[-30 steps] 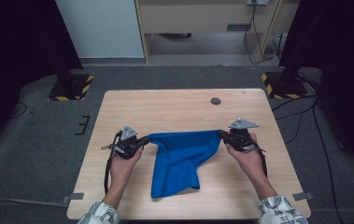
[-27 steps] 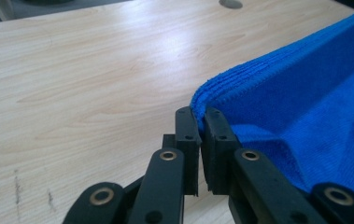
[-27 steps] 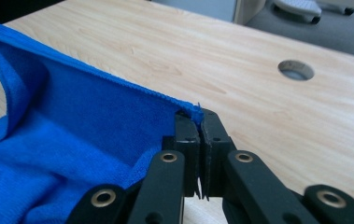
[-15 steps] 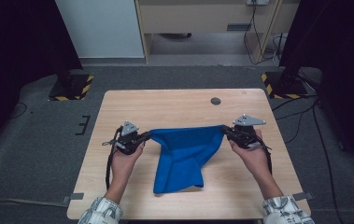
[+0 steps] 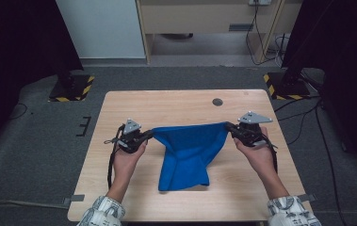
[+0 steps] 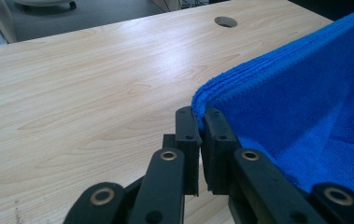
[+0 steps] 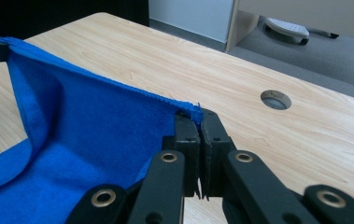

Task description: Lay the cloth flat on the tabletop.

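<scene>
Left tool [image 5: 144, 136]: jaws pinched tight on the left top corner of the blue cloth [image 5: 189, 151]. In the left gripper view the hem bunches into several ridges right at the pads [image 6: 214, 133], so the bite looks shallow, near the edge.

Cloth: top hem stretched between the two tools above the table [image 5: 166, 106], sagging slightly in the middle. The body hangs down and its lower part lies folded and rumpled on the wood toward the person. A diagonal crease runs through the middle.

Right tool [image 5: 231, 128]: jaws likewise clamped on the right top corner. The right gripper view shows only a small tip of hem [image 7: 189, 109] poking past the pads, again a thin bite.

Step in hand, as judged: spreading the cloth out flat.

Notes for doing it well:
- Keep both tools closed; both grips sit close to the corners and could slip if tugged sharply.
- Hold the hem level, both hands at equal height, taut but not strained.
- Lift until the lower part clears the wood, so the crease can fall out.
- Then lay it down away from the person, bottom edge first, short of the cable hole [image 5: 217, 101].
</scene>
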`<state>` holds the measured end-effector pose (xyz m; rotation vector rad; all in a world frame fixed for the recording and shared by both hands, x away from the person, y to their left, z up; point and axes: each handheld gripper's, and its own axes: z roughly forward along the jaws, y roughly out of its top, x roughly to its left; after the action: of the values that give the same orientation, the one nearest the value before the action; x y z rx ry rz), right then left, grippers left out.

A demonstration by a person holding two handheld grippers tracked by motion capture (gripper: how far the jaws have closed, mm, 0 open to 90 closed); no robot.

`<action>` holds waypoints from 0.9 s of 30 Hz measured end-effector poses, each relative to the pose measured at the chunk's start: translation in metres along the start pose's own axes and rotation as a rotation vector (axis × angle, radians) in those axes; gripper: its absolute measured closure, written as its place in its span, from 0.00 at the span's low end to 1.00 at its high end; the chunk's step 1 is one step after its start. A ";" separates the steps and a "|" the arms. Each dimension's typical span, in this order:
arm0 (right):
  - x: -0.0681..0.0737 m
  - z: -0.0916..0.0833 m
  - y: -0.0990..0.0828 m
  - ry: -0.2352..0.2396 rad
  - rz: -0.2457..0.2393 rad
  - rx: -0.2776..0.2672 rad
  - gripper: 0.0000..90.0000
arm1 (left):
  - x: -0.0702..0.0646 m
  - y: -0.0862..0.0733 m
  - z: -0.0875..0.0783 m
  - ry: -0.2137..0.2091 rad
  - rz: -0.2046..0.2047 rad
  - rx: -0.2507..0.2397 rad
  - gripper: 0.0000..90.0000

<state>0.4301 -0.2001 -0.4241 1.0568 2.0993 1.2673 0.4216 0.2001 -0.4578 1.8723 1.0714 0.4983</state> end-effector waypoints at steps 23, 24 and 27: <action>-0.006 -0.009 0.010 -0.025 -0.009 -0.010 0.98 | -0.001 -0.002 0.003 -0.010 -0.010 -0.014 0.95; -0.005 -0.010 0.010 -0.022 -0.012 -0.013 0.98 | -0.001 -0.002 0.003 -0.011 -0.010 -0.014 0.95; -0.005 -0.014 0.012 -0.015 -0.015 -0.021 0.98 | -0.002 0.000 0.000 -0.019 -0.010 -0.021 0.96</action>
<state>0.4271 -0.2082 -0.4068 1.0367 2.0742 1.2679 0.4204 0.1986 -0.4572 1.8495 1.0587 0.4838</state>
